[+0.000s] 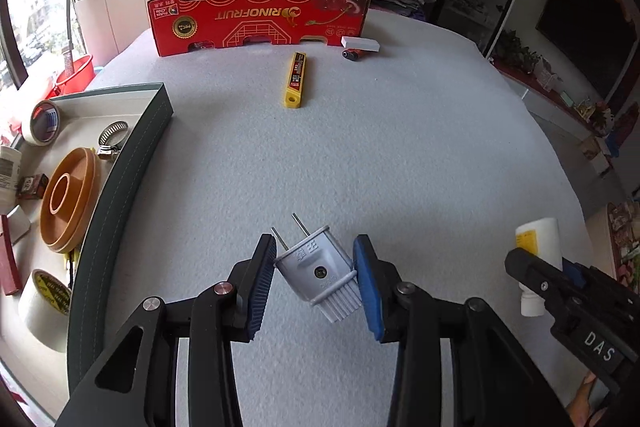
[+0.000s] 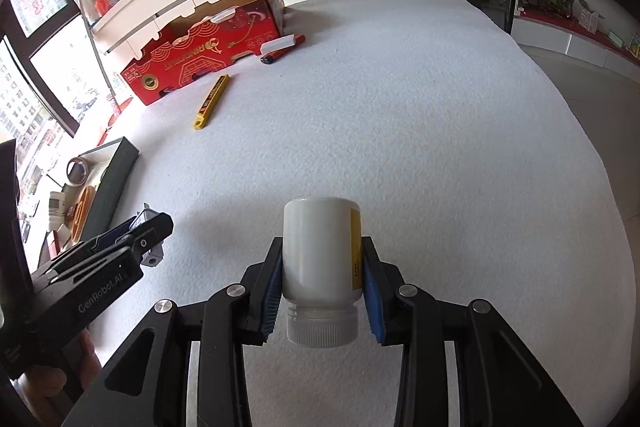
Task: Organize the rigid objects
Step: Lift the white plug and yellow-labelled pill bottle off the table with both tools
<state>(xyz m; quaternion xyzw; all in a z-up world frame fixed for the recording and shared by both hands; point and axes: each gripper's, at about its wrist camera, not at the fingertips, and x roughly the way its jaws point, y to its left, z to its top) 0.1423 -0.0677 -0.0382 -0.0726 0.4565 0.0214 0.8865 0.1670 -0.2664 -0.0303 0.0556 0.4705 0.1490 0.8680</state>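
Grippers both held something. The left gripper (image 1: pixel 316 267) had closed its two blue pads on a grey plug (image 1: pixel 318 267). The pads squeezed the plug's flat sides, so it would not slip, and its two metal pins pointed away from the camera toward the far end of the table (image 1: pixel 400 147). The plug sat crooked between the pads, tipped a bit to one side. It looked lifted off the white cloth, with a soft shadow under it.

The right gripper (image 2: pixel 322 283) had closed on a white bottle (image 2: pixel 320 251). The pads pressed the round body just above the cap. The cap pointed back at the camera and the bottom pointed away, so the bottle lay along the fingers. A yellow label showed on its right side.

Both grippers tilted down toward the table and were side by side, near each other but not touching.

A green tray (image 1: pixel 132 163) lay at the left edge. It held tape rolls (image 1: pixel 42 123), a metal clamp (image 1: pixel 112 139) and an orange ring (image 1: pixel 70 199). My guess is the plug and bottle would go there too, since small hard things were already in it.

Farther off, a yellow blade case (image 1: pixel 296 79), a lighter (image 1: pixel 354 54) and a white block (image 1: pixel 360 43) lay loose by a red box (image 1: pixel 256 19). They probably needed sorting next.
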